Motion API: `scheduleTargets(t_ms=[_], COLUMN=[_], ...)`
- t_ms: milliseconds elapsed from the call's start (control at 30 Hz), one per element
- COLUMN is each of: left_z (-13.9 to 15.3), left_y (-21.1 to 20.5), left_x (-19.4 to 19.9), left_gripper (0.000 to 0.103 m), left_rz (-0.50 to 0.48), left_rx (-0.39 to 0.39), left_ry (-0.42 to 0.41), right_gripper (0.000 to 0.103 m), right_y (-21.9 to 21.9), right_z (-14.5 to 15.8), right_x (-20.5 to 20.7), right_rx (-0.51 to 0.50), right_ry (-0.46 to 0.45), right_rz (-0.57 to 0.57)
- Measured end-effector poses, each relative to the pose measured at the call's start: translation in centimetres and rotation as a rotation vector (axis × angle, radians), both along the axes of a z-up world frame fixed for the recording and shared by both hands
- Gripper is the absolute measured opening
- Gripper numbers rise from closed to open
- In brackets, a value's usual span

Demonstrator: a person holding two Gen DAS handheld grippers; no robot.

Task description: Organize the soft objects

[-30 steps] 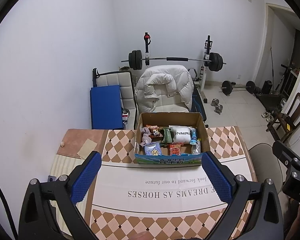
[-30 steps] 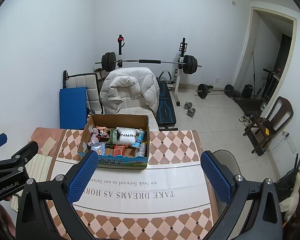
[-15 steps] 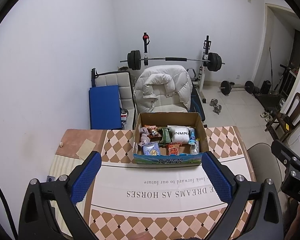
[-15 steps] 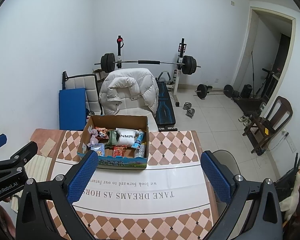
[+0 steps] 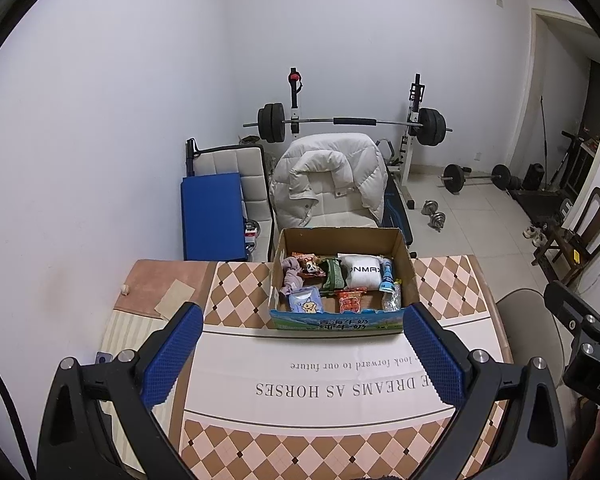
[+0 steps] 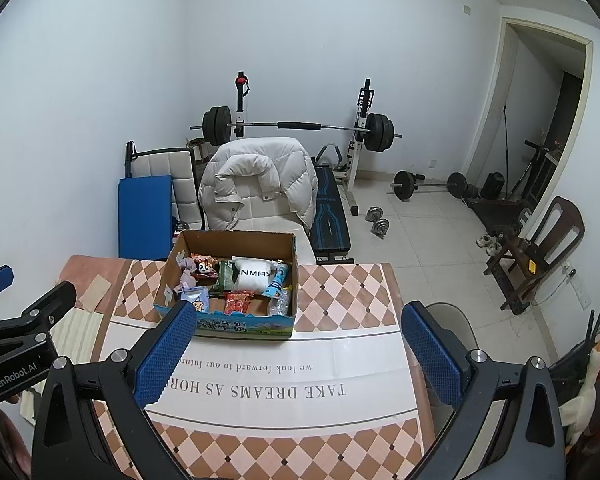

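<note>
An open cardboard box point(image 5: 342, 236) point(image 6: 236, 238) stands at the far edge of the checkered table. Inside it lie a white pouch point(image 5: 362, 275) point(image 6: 252, 275), a pinkish cloth point(image 5: 291, 276), a blue packet point(image 5: 306, 300), a red snack bag point(image 5: 350, 300) point(image 6: 236, 303), a green item point(image 5: 332, 274) and a small blue bottle point(image 5: 387, 278) point(image 6: 278, 278). My left gripper point(image 5: 300, 354) hovers open above the near table, well short of the box. My right gripper point(image 6: 296, 354) is also open and empty, with the box ahead to its left.
A white printed cloth point(image 5: 340, 376) covers the table point(image 6: 340, 292) in front of the box. A chair with a white padded jacket point(image 5: 328, 184) stands behind the table. A barbell rack point(image 5: 352, 122), a blue pad point(image 5: 212, 216), dumbbells and a wooden chair point(image 6: 540, 244) fill the room.
Both cameras have shifted slightly; the box sits a little further left in the views. Both grippers have stayed open and empty.
</note>
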State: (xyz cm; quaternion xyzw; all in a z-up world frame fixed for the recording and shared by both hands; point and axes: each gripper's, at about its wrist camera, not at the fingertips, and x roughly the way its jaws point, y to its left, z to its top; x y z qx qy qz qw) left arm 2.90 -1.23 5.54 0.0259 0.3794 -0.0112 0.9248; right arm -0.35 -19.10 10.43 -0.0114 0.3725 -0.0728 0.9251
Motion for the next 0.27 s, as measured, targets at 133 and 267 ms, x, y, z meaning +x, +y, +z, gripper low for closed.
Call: scheduleTargets(t_ms=[133,267], left_z=[-0.09,-0.17], left_y=[0.23,0.34], left_x=[-0.16,-0.21], left_gripper=[0.103,0.103], left_rz=[0.008,0.009], left_rx=[0.000,0.001], left_ry=[-0.002,-0.002], right_gripper=[0.103,0.103], right_y=[0.06,0.11], right_z=[-0.03,-0.02], right_x=[-0.01,-0.05], right_rx=[0.000,-0.001], right_ry=[0.001,0.002], right_rz=[0.001,0.000])
